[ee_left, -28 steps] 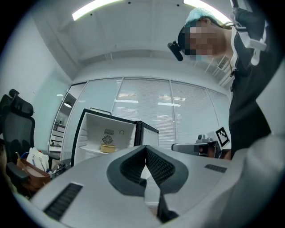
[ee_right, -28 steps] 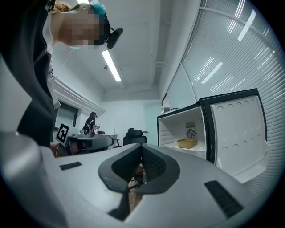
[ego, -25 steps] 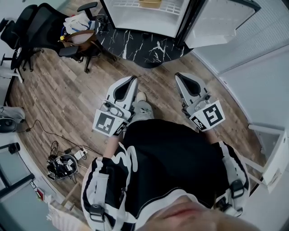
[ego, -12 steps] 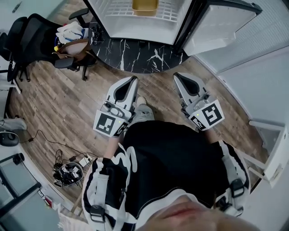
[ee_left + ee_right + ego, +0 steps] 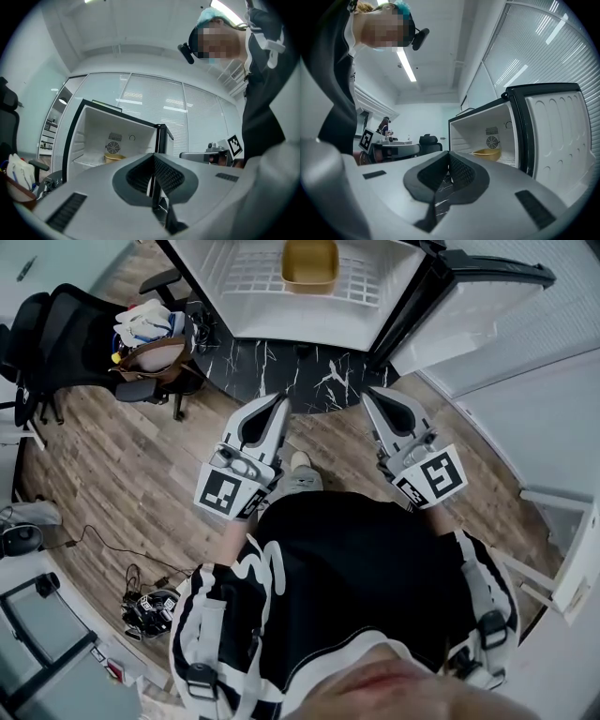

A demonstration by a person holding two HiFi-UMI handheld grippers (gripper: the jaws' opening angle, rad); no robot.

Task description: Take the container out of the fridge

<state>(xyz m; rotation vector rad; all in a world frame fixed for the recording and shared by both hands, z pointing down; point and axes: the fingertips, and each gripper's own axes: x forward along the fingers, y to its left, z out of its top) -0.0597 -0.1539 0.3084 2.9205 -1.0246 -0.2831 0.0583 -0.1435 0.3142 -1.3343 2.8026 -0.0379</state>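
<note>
Head view: your left claw [image 5: 277, 404] and right claw [image 5: 375, 397] are both clenched on nothing. Reach the container [image 5: 310, 265] like that and you would likely shove it deeper, or clip the open door [image 5: 469, 310] at 1 o'clock. It sits inside the fridge [image 5: 281, 320], at 12 o'clock, well apart from both claws.
</note>
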